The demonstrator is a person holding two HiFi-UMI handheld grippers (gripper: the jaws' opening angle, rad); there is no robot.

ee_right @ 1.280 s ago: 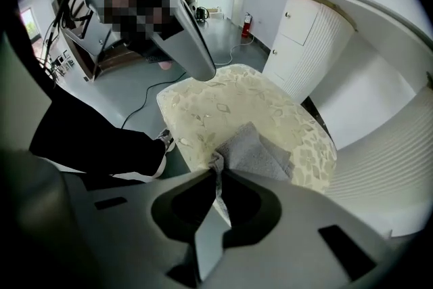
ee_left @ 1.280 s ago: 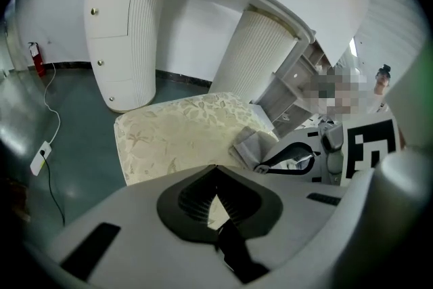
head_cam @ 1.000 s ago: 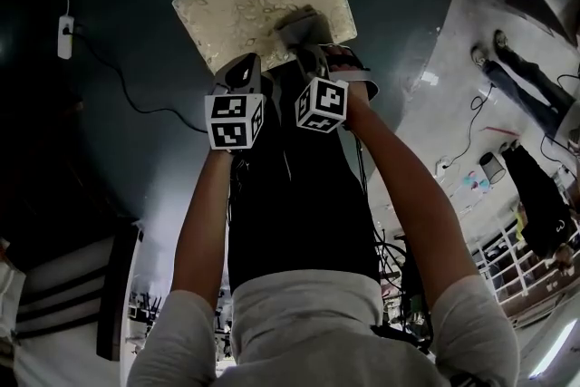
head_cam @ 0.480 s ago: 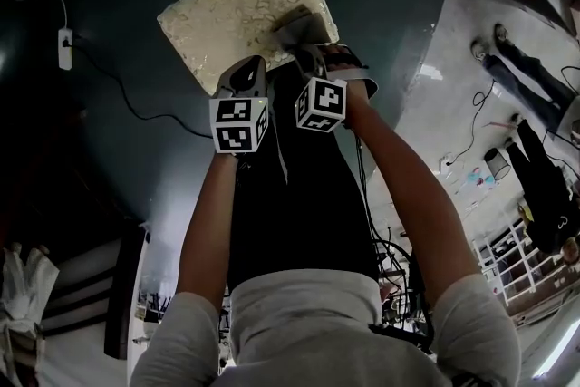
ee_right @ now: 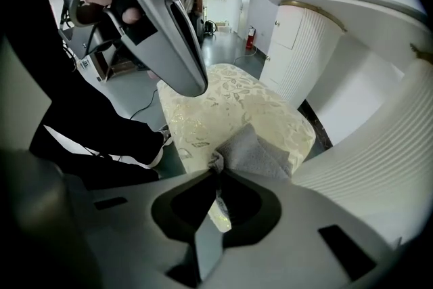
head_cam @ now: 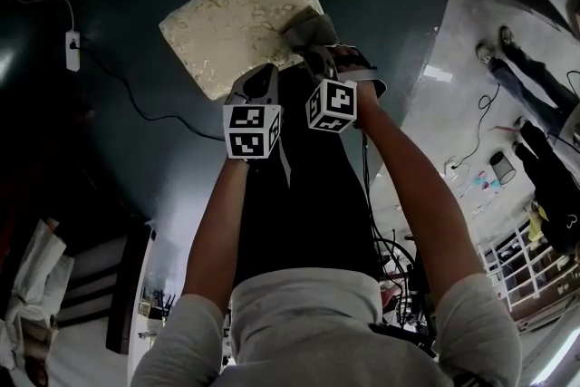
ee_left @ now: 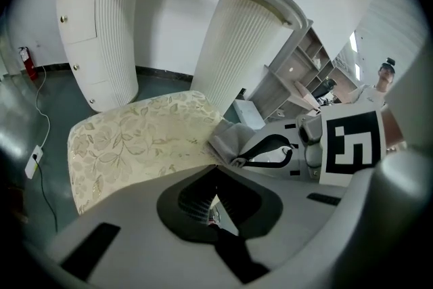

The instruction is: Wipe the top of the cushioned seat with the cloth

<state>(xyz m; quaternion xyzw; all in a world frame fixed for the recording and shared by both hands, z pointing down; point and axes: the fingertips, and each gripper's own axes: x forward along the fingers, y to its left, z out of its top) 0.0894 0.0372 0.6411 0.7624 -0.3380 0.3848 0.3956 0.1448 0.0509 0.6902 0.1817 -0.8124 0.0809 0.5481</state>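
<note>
Slid rightward, the grey cloth (head_cam: 308, 25) now lies on the cushioned seat's (head_cam: 231, 23) near right corner. Its near end is hidden in my right claw (ee_right: 216, 169), which is clamped on it. My left claw (ee_left: 215, 169) is closed and empty by the seat's near edge.

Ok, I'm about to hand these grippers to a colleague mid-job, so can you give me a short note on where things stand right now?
Left gripper: jaws together, nothing between them, by the near edge of the seat.
Right gripper: shut on the cloth, which lies bunched on the seat top near its right corner in the head view.
Done: the cloth is gripped and on the seat; how much has been wiped does not show.
Left: sweep the cloth over the rest of the top, probably toward the far and left side.
</note>
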